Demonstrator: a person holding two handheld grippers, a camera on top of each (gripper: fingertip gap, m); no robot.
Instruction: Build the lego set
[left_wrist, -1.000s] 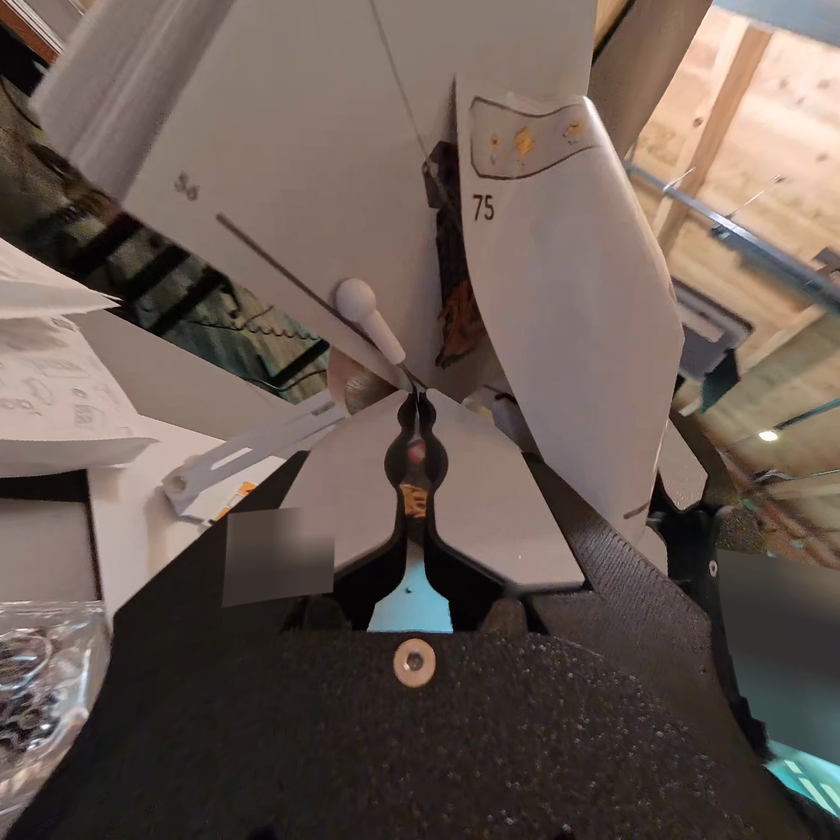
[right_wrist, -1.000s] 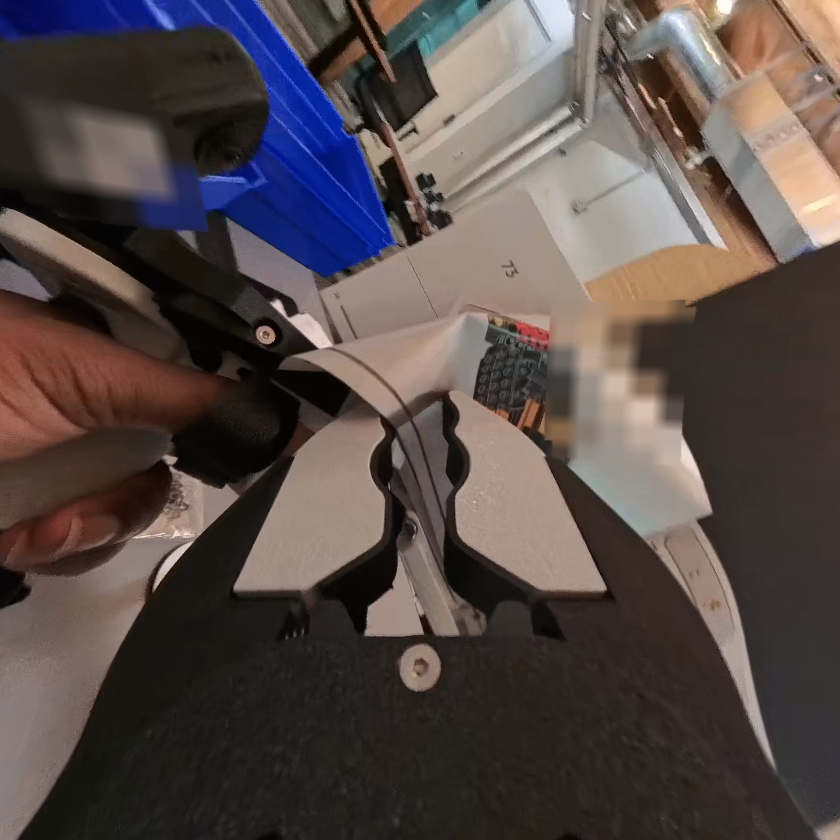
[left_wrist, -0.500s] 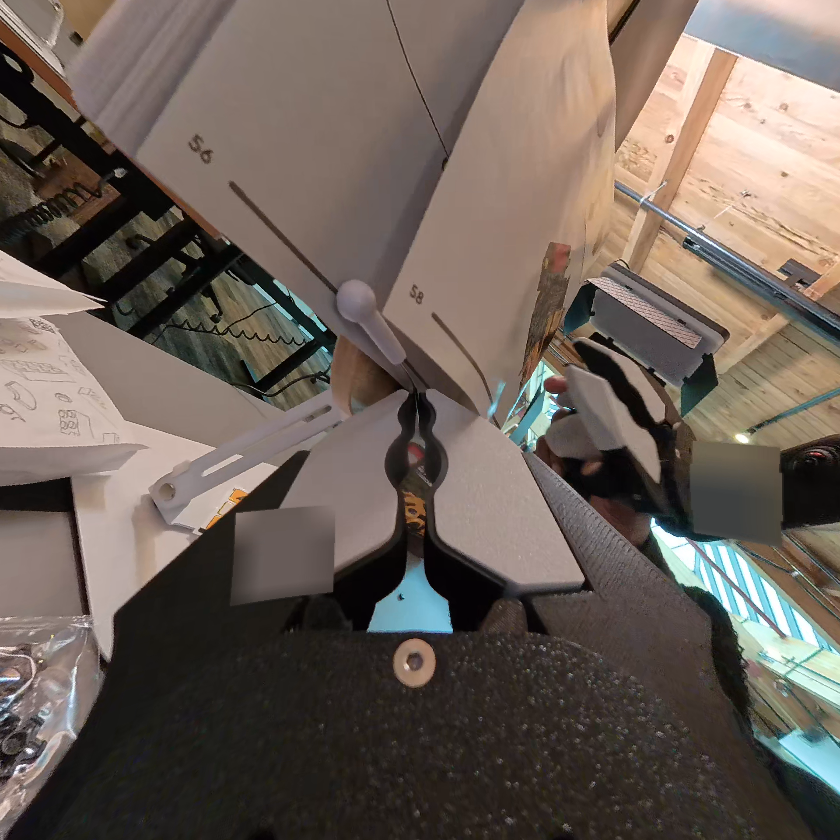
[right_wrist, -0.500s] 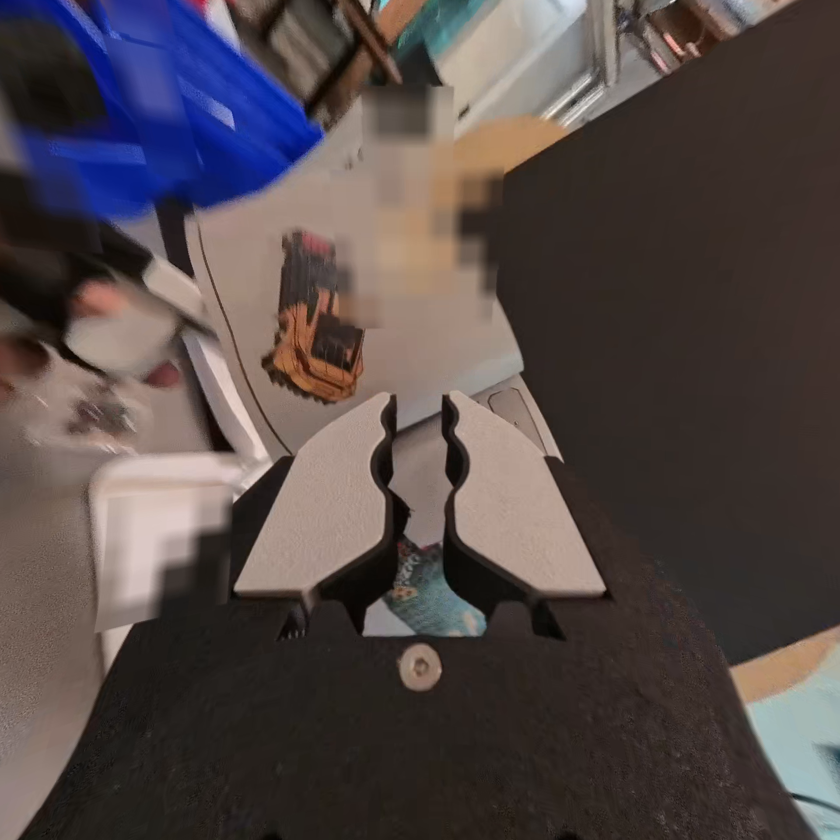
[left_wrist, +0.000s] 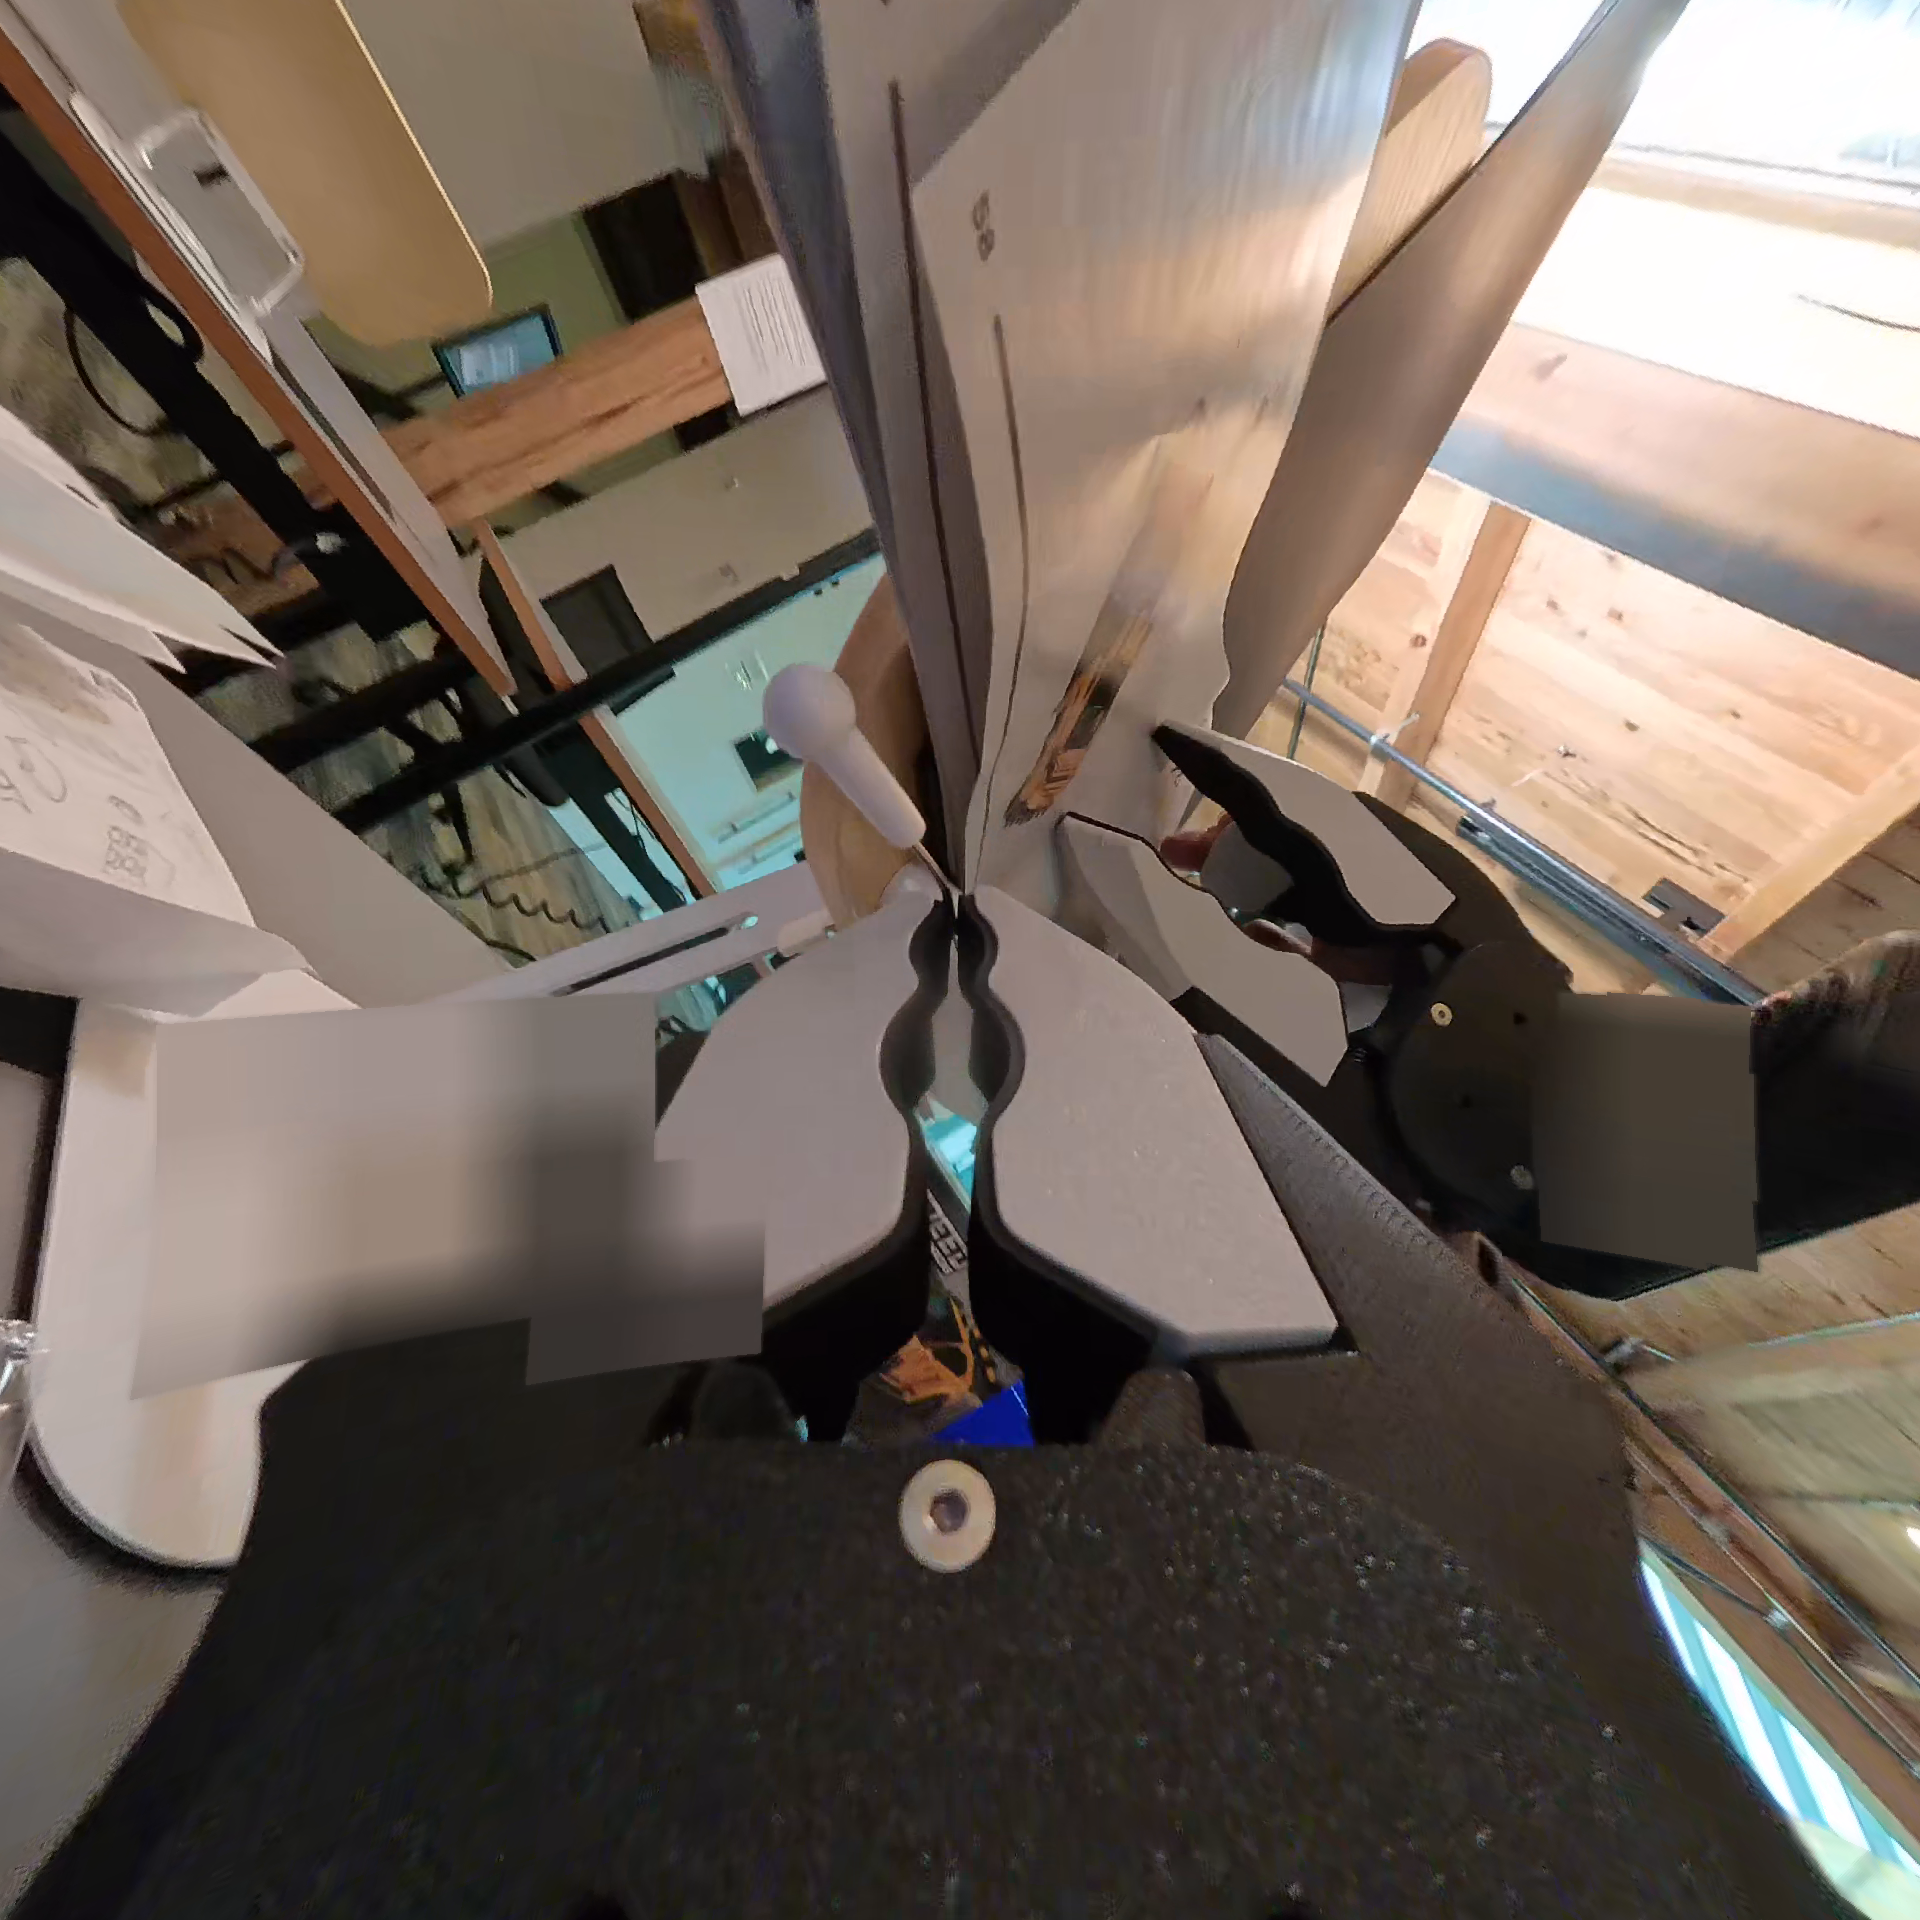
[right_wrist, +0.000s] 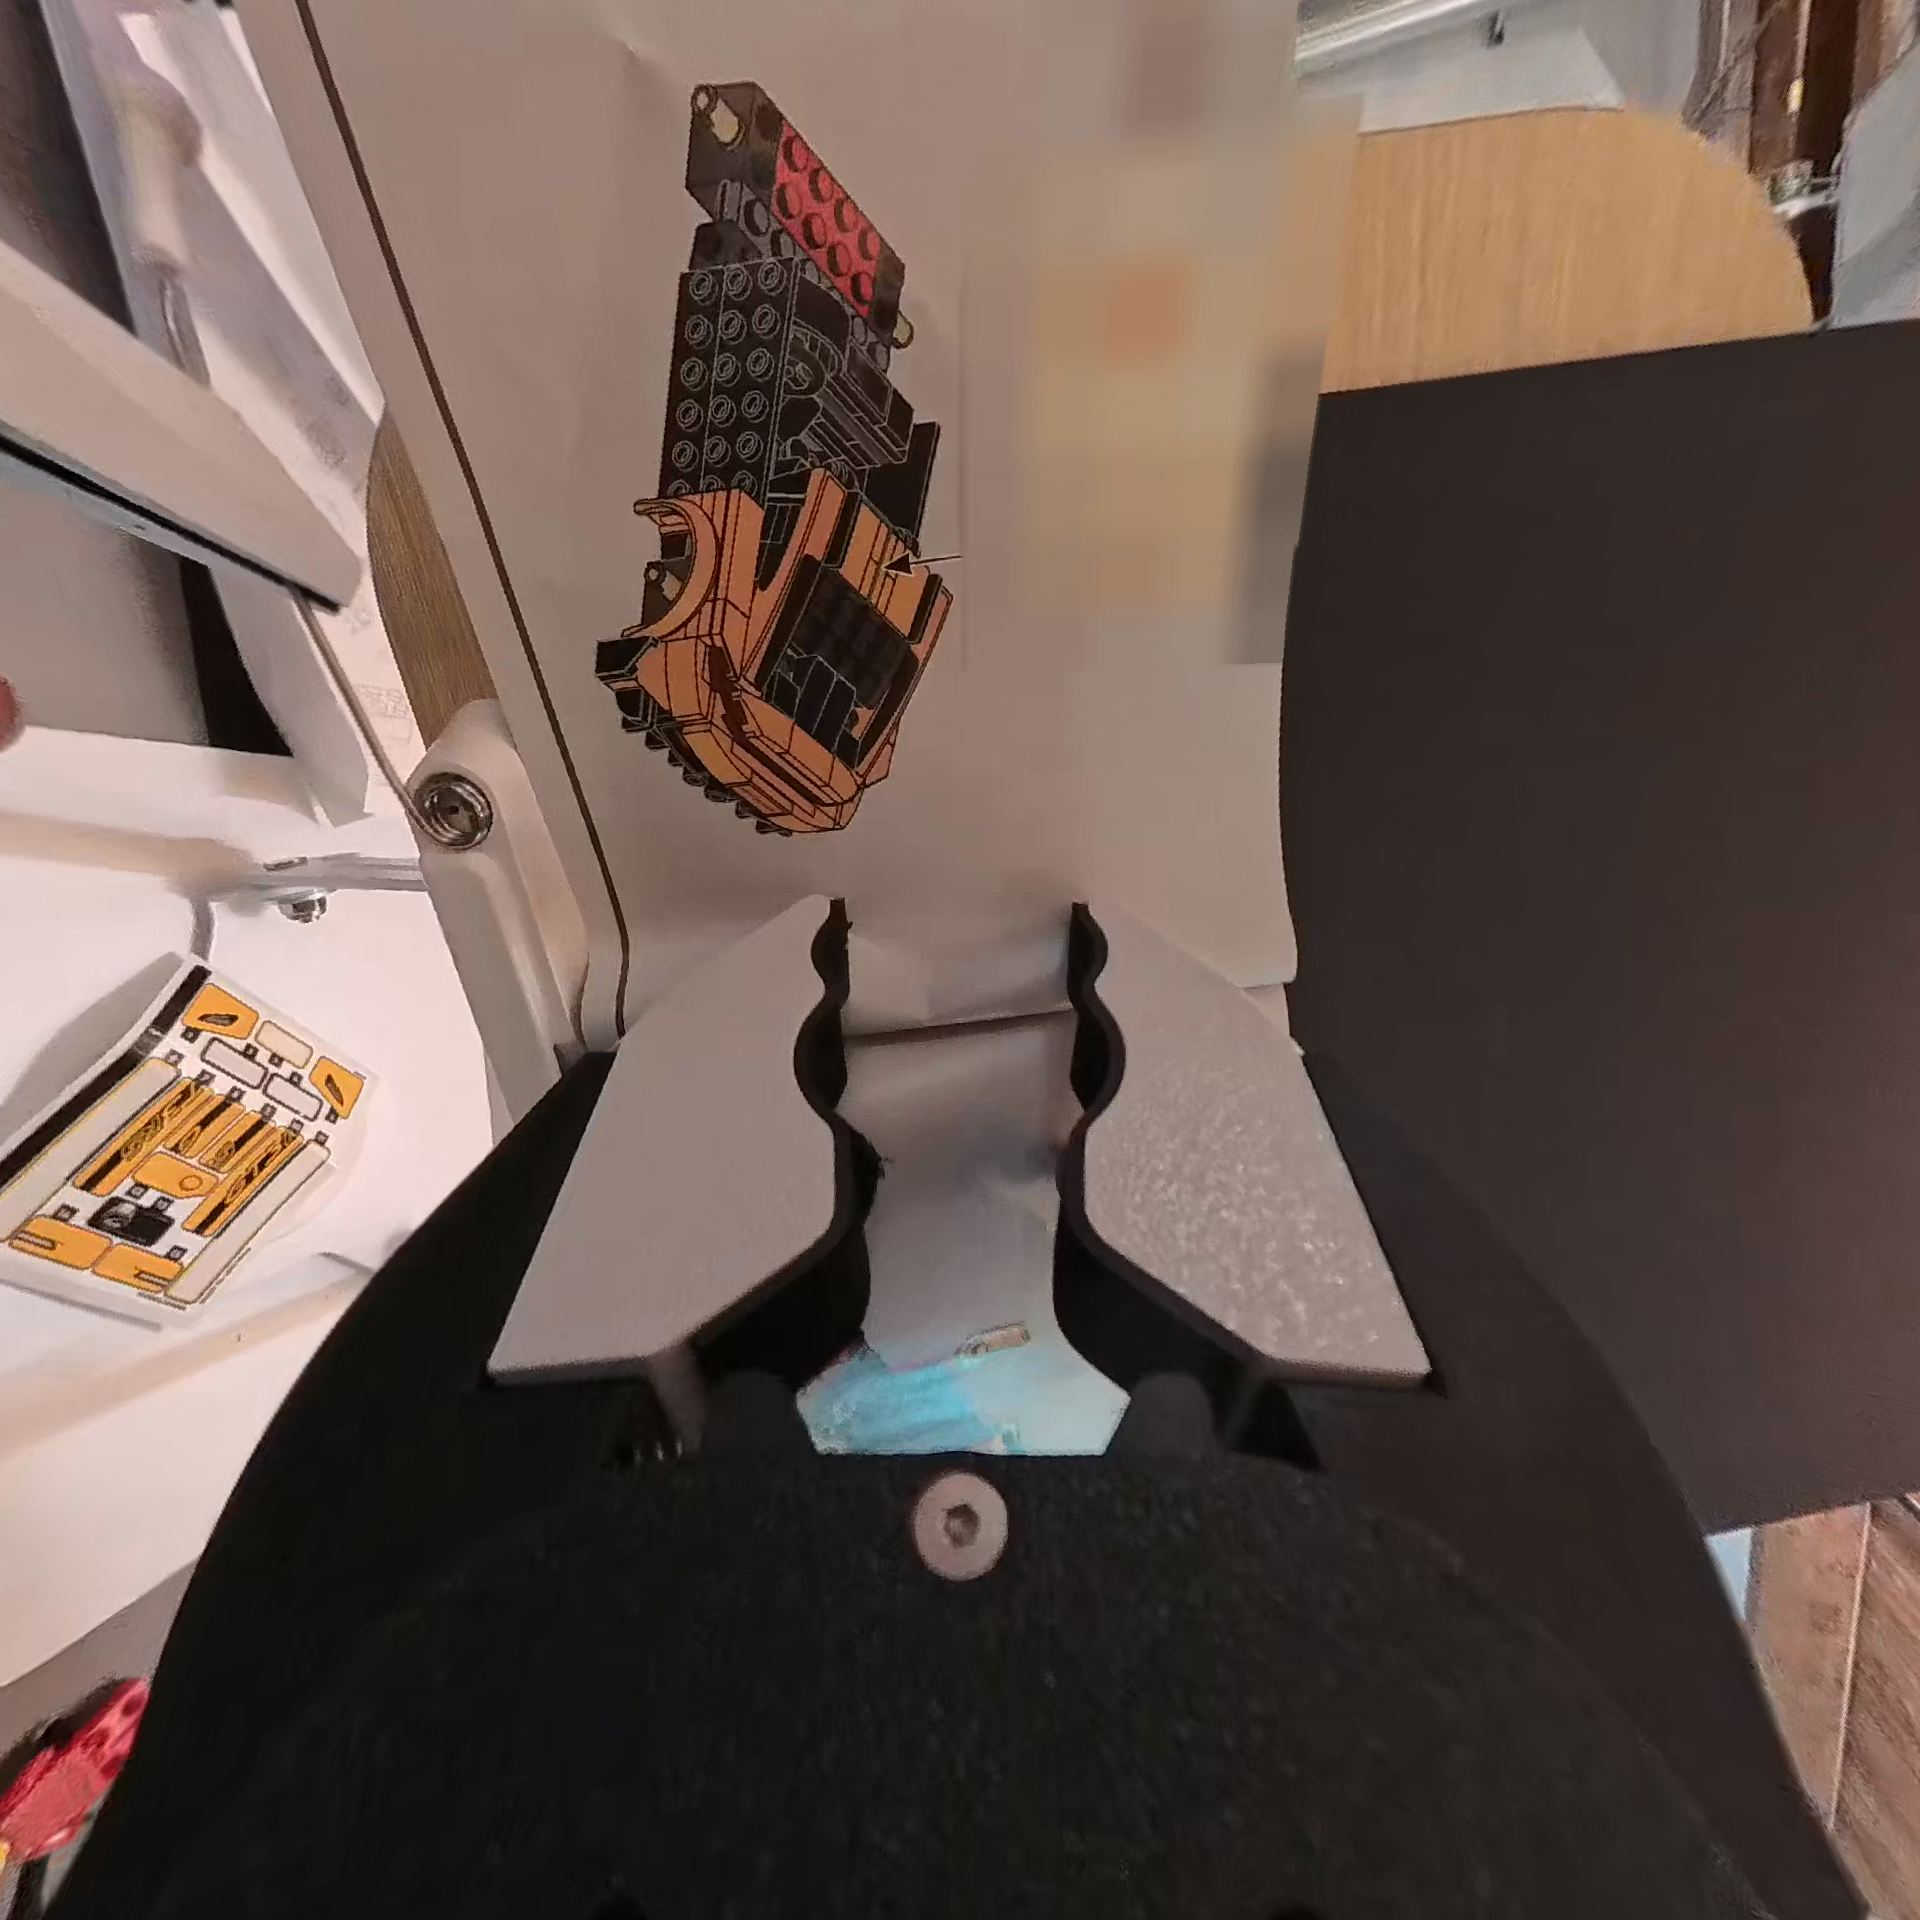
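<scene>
Paper instruction booklet (left_wrist: 1049, 436) sat pinched at twelve o'clock in the clenched left gripper (left_wrist: 961, 914), the right gripper (right_wrist: 954, 935) gaped empty at a build-step page (right_wrist: 790, 457), and no assembled bricks showed, so building seemingly remained ahead.

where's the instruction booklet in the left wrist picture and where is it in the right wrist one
Left wrist view: the instruction booklet fans upward from the centre, its lower edge pinched in the shut left gripper.
Right wrist view: one page of the booklet fills the upper centre, just beyond the open right gripper.
Shared landmark: the orange and black model drawing on the page, a thin sliver in the left view, full-on in the right.
</scene>
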